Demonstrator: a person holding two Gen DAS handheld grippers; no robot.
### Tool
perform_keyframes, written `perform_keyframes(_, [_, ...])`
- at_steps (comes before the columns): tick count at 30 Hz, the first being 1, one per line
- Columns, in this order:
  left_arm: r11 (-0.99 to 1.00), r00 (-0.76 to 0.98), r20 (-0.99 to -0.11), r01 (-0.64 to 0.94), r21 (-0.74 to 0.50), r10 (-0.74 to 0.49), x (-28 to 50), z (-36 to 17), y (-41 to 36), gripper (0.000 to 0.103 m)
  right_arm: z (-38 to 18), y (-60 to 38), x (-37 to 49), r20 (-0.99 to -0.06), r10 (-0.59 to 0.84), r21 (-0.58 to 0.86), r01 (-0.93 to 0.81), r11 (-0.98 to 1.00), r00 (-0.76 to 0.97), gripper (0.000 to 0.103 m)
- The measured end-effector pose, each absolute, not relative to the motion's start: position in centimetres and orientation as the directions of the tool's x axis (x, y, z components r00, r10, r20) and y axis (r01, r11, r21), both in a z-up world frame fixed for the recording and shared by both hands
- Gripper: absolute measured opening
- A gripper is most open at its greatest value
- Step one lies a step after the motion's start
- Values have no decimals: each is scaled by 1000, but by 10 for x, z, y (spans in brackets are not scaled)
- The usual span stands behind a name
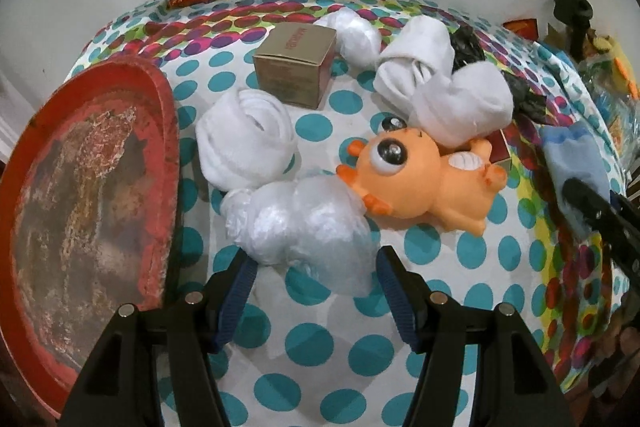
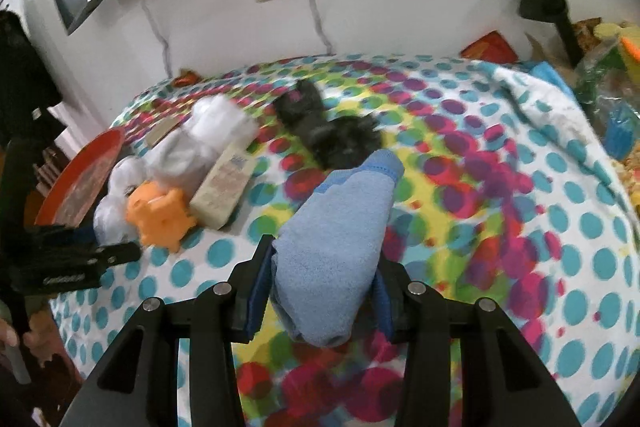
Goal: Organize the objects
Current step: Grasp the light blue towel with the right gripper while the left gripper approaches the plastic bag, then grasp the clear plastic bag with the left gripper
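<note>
While the red tray (image 1: 92, 163) sits at the far left of the desk (image 1: 304, 339), the left tool (image 1: 312, 263) hangs released, jaws spread on either side of the near end of a crumpled clear plastic bag (image 1: 304, 223), not yet closed on it. Best to push slightly further in so the pads bite bulk, not a loose edge, then clench slowly; thin plastic likely slips. Just right of the bag, touching it, lies the orange rubber toy (image 1: 424, 179), so keep the right finger from catching it. Behind are a rolled white sock (image 1: 248, 139), a small brown box (image 1: 296, 63) and more white socks (image 1: 444, 83). Further right, the right tool (image 2: 320, 291) is clenched on a folded blue towel (image 2: 340, 227), above the spotted cloth; hold it level, clear of the pile.
</note>
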State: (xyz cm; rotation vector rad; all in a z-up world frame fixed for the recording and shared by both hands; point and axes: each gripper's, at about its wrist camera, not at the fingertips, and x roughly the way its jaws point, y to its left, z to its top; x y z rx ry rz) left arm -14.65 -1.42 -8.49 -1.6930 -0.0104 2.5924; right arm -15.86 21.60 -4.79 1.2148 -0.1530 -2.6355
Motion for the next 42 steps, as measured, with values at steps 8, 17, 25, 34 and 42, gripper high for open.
perform_keyframes(8, [-998, -393, -917, -28, -59, 65, -147, -84, -17, 64, -41, 262, -189, -717, -84, 83, 35, -996, -692, 41])
perform_keyframes(17, [-997, -422, -906, -78, -7, 39, -140, -80, -11, 45, -47, 281, -200, -692, -34, 90, -38, -995, -721, 42])
perform_keyframes(25, [-994, -408, -909, -101, -46, 83, -141, -79, -15, 18, -56, 282, -202, -704, -50, 116, -45, -992, -708, 43])
perform_keyframes(34, [-986, -418, -904, -167, -19, 89, -119, -66, -9, 52, -60, 283, -206, -725, -59, 131, -53, -990, -686, 44])
perform_keyframes(42, [-952, -478, -878, -267, 147, -2, -117, -44, -4, 63, -64, 280, -210, -742, -57, 115, -43, -992, -668, 45])
